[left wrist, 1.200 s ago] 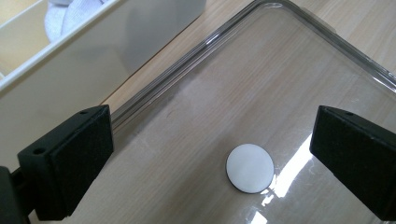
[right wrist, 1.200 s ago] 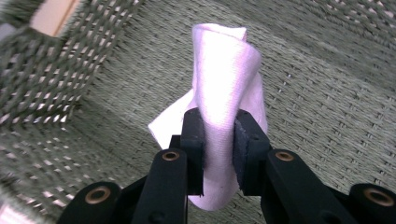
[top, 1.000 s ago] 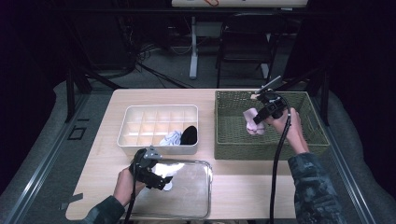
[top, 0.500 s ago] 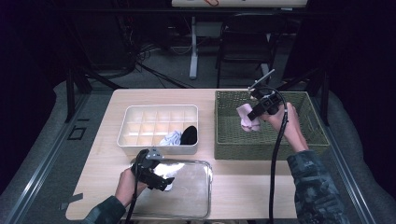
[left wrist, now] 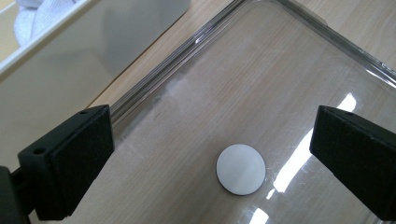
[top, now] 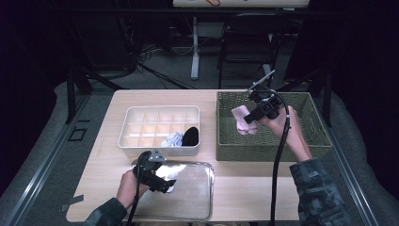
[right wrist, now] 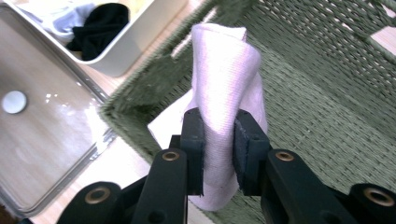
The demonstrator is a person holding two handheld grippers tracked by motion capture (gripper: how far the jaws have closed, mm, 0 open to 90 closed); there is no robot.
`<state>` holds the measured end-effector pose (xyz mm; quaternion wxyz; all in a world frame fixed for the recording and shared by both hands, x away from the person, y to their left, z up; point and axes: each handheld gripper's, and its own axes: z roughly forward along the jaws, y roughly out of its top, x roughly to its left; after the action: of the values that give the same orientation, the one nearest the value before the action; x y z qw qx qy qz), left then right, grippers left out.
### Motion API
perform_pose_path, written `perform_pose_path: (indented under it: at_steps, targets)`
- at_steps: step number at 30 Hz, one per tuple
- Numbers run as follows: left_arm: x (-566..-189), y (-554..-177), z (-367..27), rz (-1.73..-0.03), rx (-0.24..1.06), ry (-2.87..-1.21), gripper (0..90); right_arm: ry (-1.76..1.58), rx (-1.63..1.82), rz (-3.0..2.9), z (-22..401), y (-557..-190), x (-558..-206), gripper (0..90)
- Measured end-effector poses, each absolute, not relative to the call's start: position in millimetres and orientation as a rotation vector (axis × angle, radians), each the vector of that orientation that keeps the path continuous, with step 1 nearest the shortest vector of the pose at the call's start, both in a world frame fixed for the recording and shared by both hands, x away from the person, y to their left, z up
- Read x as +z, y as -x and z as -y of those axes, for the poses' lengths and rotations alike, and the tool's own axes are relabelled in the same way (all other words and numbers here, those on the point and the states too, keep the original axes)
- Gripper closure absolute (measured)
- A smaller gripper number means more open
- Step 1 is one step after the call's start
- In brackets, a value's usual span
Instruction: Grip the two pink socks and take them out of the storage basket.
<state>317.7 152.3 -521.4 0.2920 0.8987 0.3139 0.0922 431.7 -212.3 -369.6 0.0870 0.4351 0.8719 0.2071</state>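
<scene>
Broadly, a wooden table [top: 235, 188] carries three containers: a green woven basket [top: 301, 146] on the person's right, a white divided box [top: 141, 141] at centre left, and a clear tray [top: 197, 207] nearest the person.

Step in hand, as I judge it: carrying a pink sock [top: 242, 120] out of the basket toward the box. Box already has a white sock [top: 172, 139] and a black sock [top: 190, 135] in its near cells; most cells bare.

Right gripper [top: 250, 118] hangs over the basket's left part, jaws clamped on the sock about mid-length; in the right gripper view the sock [right wrist: 224, 93] stands folded above the pads with its tail drooping below. Grip looks firm.

Left gripper [top: 165, 184] sits over the tray's near-left corner, jaws wide apart, nothing between them; a small white disc [left wrist: 241, 169] shows through the tray floor.

To do it well:
- clear the basket's left wall before crossing, so the drooping tail doesn't snag the weave
- pick a bare cell beside the filled ones
- lower the tail in first, then release
- left gripper could steady the box.
</scene>
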Motion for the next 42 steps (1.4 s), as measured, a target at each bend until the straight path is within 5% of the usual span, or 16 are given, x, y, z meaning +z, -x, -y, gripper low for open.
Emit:
perform_pose_path:
  at_steps: [22,36,42]
  targets:
    - [-520,-321,-158,-0.844,0.266,-2.39,0.0,-1.11,0.685,-2.726,165,-398,-366,76.3]
    - [-520,-319,-156,-0.848,0.268,-2.395,0.0,-1.022,0.669,-2.866,131,-378,-401,76.0]
    - [-521,-317,-155,-0.836,0.266,-2.401,0.0,-1.034,0.598,-2.945,118,-374,-441,75.7]
